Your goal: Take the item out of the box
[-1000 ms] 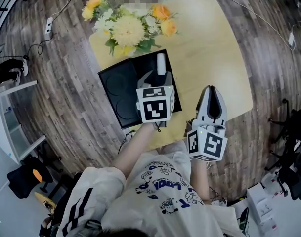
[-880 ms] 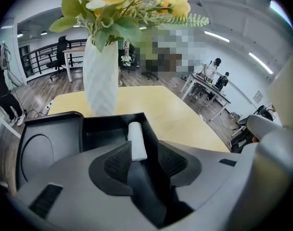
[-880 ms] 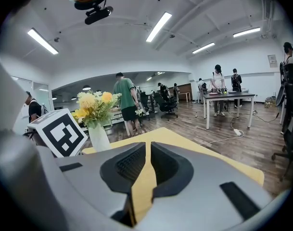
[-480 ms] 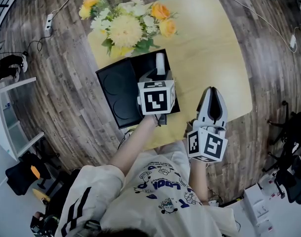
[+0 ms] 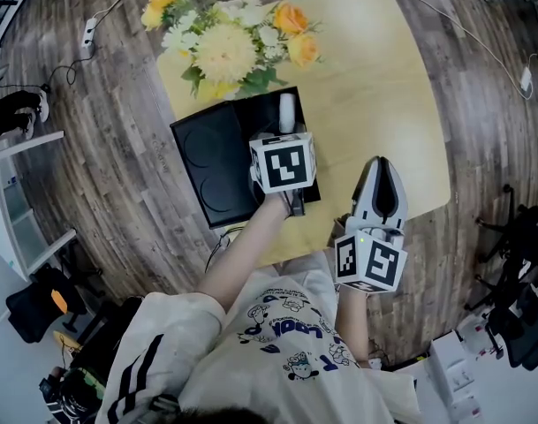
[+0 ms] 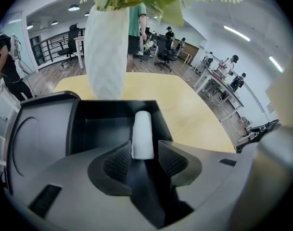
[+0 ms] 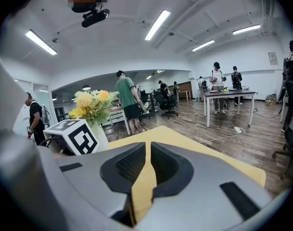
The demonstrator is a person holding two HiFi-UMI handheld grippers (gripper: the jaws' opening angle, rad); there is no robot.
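An open black box (image 5: 251,117) lies on the yellow table (image 5: 375,78), with its lid (image 5: 207,162) flat to the left. A white cylinder (image 5: 286,111) stands out of the box's right compartment. My left gripper (image 5: 284,133) hangs over that compartment, shut on the cylinder's near end. In the left gripper view the white cylinder (image 6: 142,131) sits between the ribbed pads (image 6: 118,161) of the left gripper (image 6: 142,152), above the box's dark inside (image 6: 100,126). My right gripper (image 5: 379,162) is shut and holds nothing near the table's front edge; its right gripper view (image 7: 147,150) shows only tabletop.
A white vase (image 6: 105,52) of yellow and orange flowers (image 5: 229,47) stands right behind the box. The table's right half is bare wood. Wooden floor, cables and a power strip (image 5: 87,42) surround the table. People and desks show far off in both gripper views.
My left gripper's marker cube has moved forward over the box, closer to the white cylinder. The cylinder and the right gripper stay where they were.
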